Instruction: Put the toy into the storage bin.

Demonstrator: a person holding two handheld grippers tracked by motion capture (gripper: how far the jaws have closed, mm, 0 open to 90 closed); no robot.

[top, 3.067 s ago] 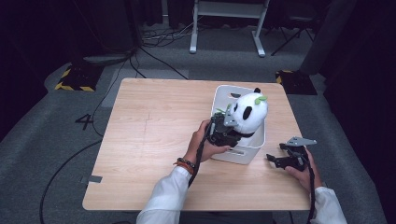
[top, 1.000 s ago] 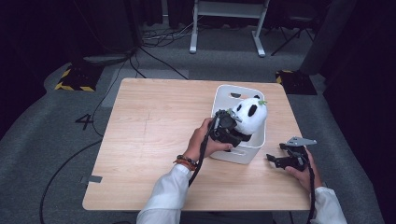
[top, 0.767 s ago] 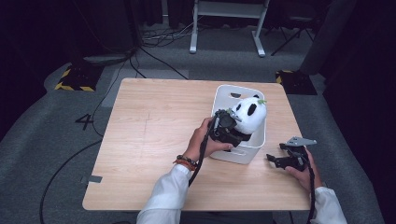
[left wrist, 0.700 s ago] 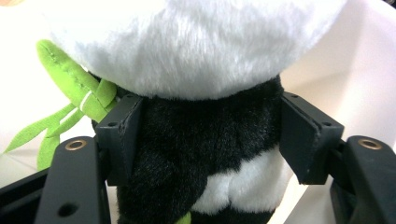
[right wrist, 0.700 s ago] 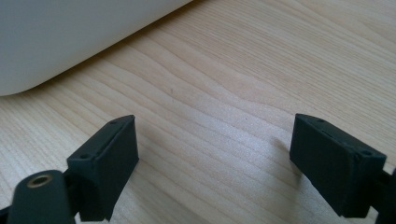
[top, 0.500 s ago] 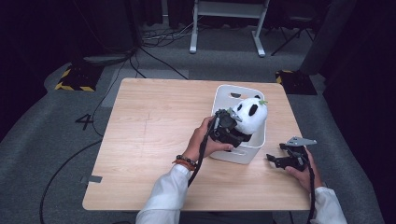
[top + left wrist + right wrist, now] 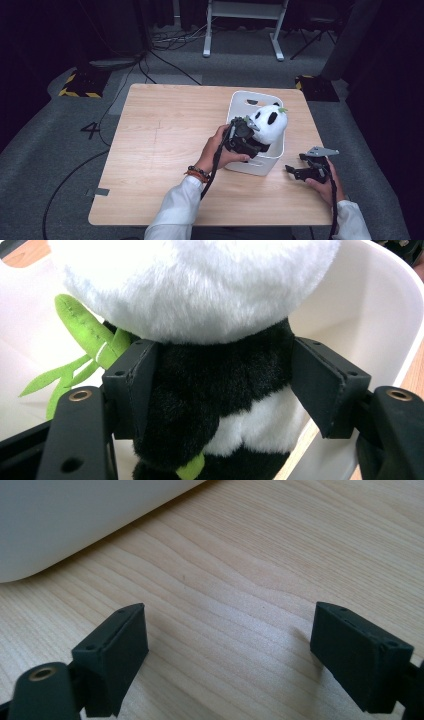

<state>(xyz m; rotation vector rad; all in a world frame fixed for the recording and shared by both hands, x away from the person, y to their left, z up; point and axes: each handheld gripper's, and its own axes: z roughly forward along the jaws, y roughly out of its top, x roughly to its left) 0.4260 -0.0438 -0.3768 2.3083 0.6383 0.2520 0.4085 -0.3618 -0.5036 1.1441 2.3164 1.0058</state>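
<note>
Basically done: panda [image 7: 270, 125] sits in the bin [image 7: 250, 167], left claw [image 7: 220, 385] just opened off it, right claw [image 7: 230, 655] idle, released, beside the bin.

One sign can be read: a dark numeral "4" [image 7: 91, 130] marked on the grey carpeted floor [image 7: 45, 165], off the left edge of the light wooden bench [image 7: 165, 130], near a black cable. Nothing on the bench or in the two gripper views carries legible writing.
</note>
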